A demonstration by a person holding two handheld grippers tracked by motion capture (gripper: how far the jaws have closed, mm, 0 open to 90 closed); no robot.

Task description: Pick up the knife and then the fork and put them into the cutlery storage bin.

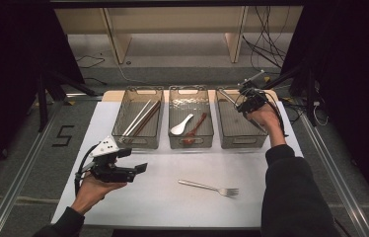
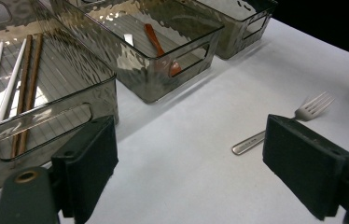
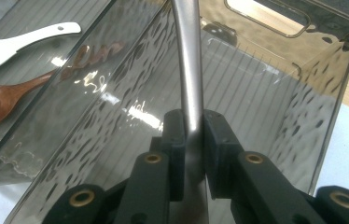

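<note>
Closest to the camera in the high view, a fork (image 1: 211,187) lies flat on the white counter (image 1: 172,207), tines pointing right, with nothing touching it. Just left of it the left hand-held gripper (image 1: 140,168) hovers low over the counter, jaws spread wide and empty; its own view shows the same fork (image 2: 282,125) lying between the two black pads.

Further back sit three smoky clear bins in a row. The left bin (image 1: 138,140) has white and brown chopsticks (image 1: 140,118) in it. The middle bin (image 1: 191,142) holds a white spoon (image 1: 181,126) and a reddish-brown spoon (image 1: 195,129). Over the right bin (image 1: 241,140), the right hand-held gripper (image 1: 244,101) is clamped tight on a metal utensil handle (image 3: 189,70), which sticks up and away above the bin's ribbed floor. I can't tell what kind of utensil it is.
</note>
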